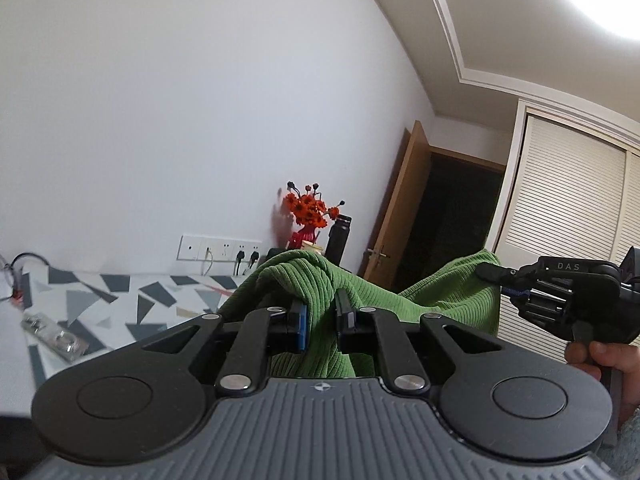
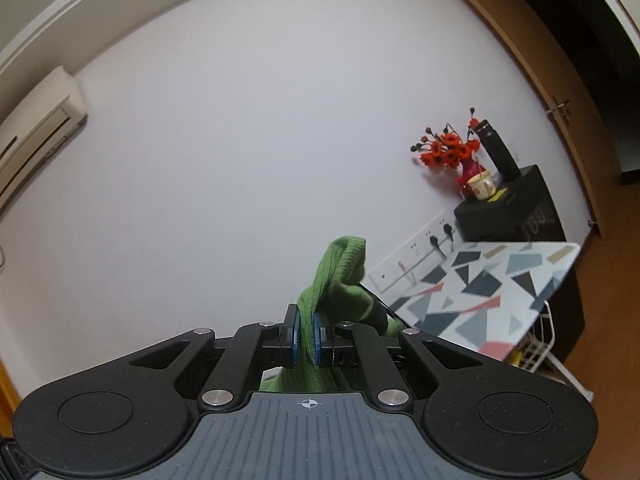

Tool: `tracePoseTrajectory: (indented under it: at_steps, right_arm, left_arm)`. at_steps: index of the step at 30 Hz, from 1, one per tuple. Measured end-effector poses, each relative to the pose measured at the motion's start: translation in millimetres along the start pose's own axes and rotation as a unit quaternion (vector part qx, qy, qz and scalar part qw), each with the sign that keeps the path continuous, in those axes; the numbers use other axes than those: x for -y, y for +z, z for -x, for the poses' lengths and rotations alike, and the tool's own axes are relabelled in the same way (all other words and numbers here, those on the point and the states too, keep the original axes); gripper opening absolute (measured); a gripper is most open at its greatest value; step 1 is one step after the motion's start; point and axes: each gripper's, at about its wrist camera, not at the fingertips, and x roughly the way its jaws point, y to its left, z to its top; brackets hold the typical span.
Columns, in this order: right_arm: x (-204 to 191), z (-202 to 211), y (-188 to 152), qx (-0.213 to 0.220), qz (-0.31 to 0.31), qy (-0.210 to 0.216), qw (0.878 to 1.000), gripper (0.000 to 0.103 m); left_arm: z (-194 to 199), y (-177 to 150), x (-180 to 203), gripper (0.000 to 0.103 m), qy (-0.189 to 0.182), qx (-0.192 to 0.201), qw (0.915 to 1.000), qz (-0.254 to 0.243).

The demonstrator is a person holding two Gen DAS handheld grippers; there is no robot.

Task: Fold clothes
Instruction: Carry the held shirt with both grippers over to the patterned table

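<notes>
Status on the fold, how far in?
Early. Done: both claws have picked up the green garment. In hand: left claw and right claw each pinch it, held in the air above the patterned board. Left: no fold visible; lay flat and fold.

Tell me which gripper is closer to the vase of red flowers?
Left, probably. The left gripper holds the green cloth with the red flowers just beyond it. The right gripper sees them farther off, to its right.

2 raised grippers, left [image 1: 320, 320] and right [image 2: 306, 338], both clamped.
</notes>
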Motion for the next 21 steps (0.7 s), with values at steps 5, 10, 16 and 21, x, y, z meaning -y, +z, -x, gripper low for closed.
tracePoseTrajectory:
  at_steps: [5,10,16,21]
  right_arm:
    - [17.4,-80.2,17.1,0.013,-0.01,-0.001,1.0,0.006]
    - [7.0,-165.2,48.2,0.043,0.003,0.017,0.999,0.006]
    - [-9.4,-251.5,73.3,0.065,0.019,0.03,0.997,0.006]
    - [12.4,-324.1,66.1,0.025,0.022,0.018,0.999,0.006]
  left_arm:
    - [-62.8,38.9,-46.1,0.013,0.006,0.005,0.9998,-0.017]
    - [-112.8,84.3,-84.3,0.013,0.004,0.045,0.998,-0.044]
    - [-151.6,112.3,-115.0,0.013,0.009,0.083,0.9953,-0.049]
    - [-197.1,95.8,-146.2,0.013,0.047,0.045,0.9972,-0.037]
